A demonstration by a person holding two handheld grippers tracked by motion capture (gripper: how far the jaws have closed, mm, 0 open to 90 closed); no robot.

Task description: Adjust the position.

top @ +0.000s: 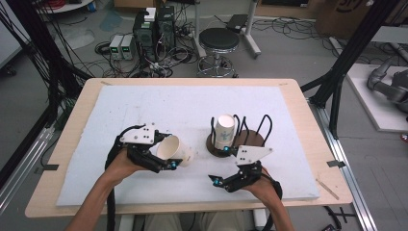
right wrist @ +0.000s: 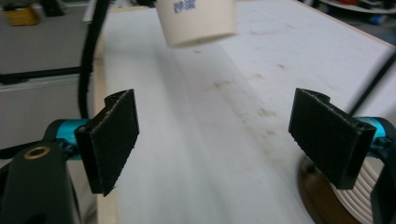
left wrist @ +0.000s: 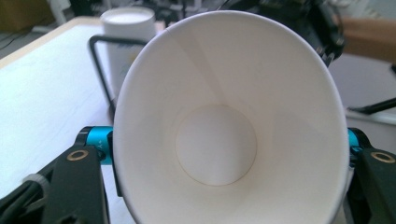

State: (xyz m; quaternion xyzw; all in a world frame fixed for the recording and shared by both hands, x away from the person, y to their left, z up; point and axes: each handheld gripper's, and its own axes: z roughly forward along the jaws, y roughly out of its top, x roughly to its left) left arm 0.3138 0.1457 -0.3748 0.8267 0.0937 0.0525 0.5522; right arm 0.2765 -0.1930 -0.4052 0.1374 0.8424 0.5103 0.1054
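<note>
Left gripper [top: 166, 161] fingers clamped on white paper cup [top: 174, 150], tipped sideways above the white foam surface [top: 144, 110]. Right gripper [top: 222, 182] fingers apart, empty. Best kept lightly squeezed, turned upside down and lowered onto a black wire peg rack [top: 250, 137] loop beside upturned cup [top: 224, 131].

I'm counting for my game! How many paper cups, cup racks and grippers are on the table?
Paper cups: 2, one lying sideways in the left gripper, one upside down on the rack.
Cup racks: 1, a round brown base with black wire loops.
Grippers: 2, counting the right gripper, which is open with nothing in it.
Total: 5
</note>
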